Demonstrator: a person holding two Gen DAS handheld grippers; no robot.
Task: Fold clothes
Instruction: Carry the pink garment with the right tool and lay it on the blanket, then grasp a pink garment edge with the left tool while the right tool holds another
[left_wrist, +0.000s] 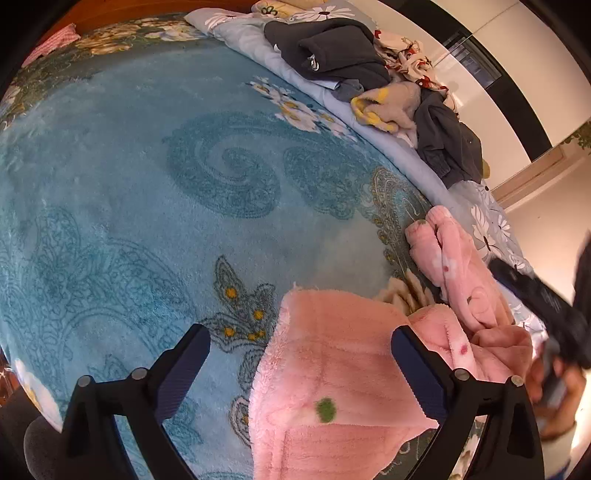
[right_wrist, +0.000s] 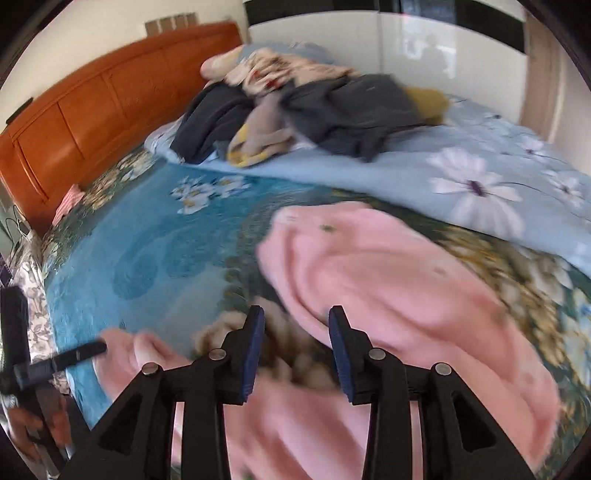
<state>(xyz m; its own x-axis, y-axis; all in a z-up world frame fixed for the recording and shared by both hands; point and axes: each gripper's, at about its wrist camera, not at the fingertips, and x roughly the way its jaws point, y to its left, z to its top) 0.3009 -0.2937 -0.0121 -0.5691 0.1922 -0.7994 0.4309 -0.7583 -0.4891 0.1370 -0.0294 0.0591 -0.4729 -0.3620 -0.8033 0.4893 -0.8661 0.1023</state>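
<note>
A fluffy pink garment (left_wrist: 332, 387) lies on the blue patterned blanket (left_wrist: 147, 184). One flat part lies between the fingers of my left gripper (left_wrist: 299, 347), which is open wide just above it. A pink sleeve (left_wrist: 454, 266) stretches away to the right. In the right wrist view the same pink garment (right_wrist: 388, 280) lies bunched and blurred by motion. My right gripper (right_wrist: 295, 328) is open, with the garment's edge just ahead of its fingertips. The other gripper shows at the far left (right_wrist: 55, 363).
A pile of dark, grey and yellow clothes (left_wrist: 354, 74) lies on a light blue floral quilt (right_wrist: 461, 177) at the far side of the bed. An orange wooden headboard (right_wrist: 92, 103) stands behind. White wardrobe doors (right_wrist: 332, 40) stand beyond the bed.
</note>
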